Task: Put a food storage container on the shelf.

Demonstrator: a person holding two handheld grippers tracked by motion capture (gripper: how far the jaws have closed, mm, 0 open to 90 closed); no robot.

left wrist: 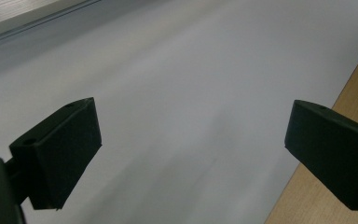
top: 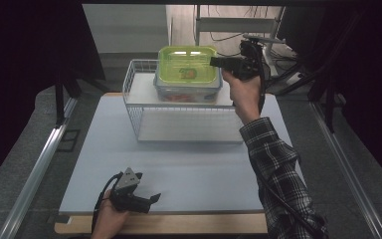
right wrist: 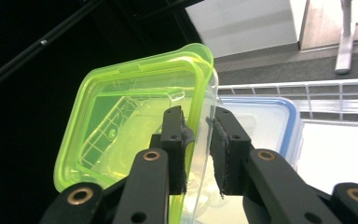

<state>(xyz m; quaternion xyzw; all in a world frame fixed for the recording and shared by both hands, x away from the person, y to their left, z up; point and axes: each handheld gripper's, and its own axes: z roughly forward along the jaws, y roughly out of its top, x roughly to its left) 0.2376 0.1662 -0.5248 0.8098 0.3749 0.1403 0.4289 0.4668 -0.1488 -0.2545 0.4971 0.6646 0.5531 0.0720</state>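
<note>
Right gripper (right wrist: 198, 154): jaws straddle the rim of the green-lidded box (right wrist: 135, 135), one inside against the lid side, one outside on the clear wall. The gap between pads and plastic is slight; whether they press or merely bracket the edge cannot be told for certain, though the box appears tilted and carried by that edge, so a grip on the rim is the likelier reading. In the high view the right gripper (top: 218, 62) sits at the box's right side, the box (top: 188, 67) over the upper shelf of the wire rack (top: 132, 87).

Beneath or just behind it lies a second box with a blue lid (right wrist: 270, 121), on the same shelf. The green-lidded box seems to rest on or hang just above it; contact cannot be confirmed.

Left gripper (top: 146, 200): released, jaws wide apart, nothing between them, resting low over the white table mat (left wrist: 177, 84) near the front edge of the table (top: 179, 225), well apart from the rack.

Judgement on the step: the work appears to be stacking or setting the green-lidded box on the shelf. A one-sided hold on a thin rim invites swing and slip. Recommend levelling the box before lowering, keeping it square over the box below, clear of the rack's wire side, and releasing only once its base sits flat.
</note>
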